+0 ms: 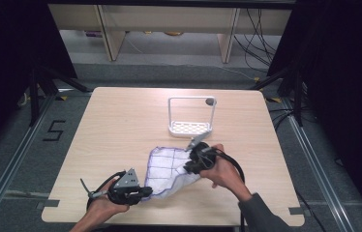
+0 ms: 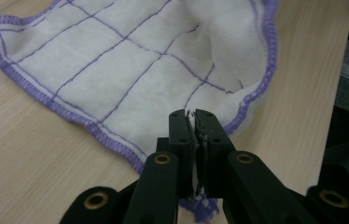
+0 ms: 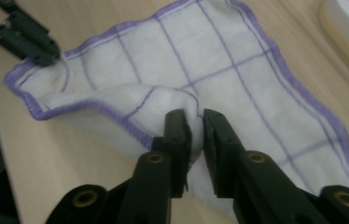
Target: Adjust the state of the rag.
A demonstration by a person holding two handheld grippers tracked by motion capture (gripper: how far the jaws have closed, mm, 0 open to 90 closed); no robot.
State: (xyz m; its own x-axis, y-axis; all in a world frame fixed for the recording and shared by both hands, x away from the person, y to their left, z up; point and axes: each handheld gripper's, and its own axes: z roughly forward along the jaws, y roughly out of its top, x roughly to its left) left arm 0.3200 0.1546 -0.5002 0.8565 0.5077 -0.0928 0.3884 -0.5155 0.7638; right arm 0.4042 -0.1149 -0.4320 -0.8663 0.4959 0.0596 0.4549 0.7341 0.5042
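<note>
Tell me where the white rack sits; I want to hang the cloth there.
In the high view the white rack stands upright on the table's far middle, just beyond the cloth and apart from it.

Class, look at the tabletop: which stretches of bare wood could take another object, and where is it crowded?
Free: the broad left part of the table, left of the white rack and the cloth; the far strip behind the rack; the right edge beyond it. Crowded: the near middle, where the left hand-held gripper and right hand-held gripper both pinch the cloth.
</note>
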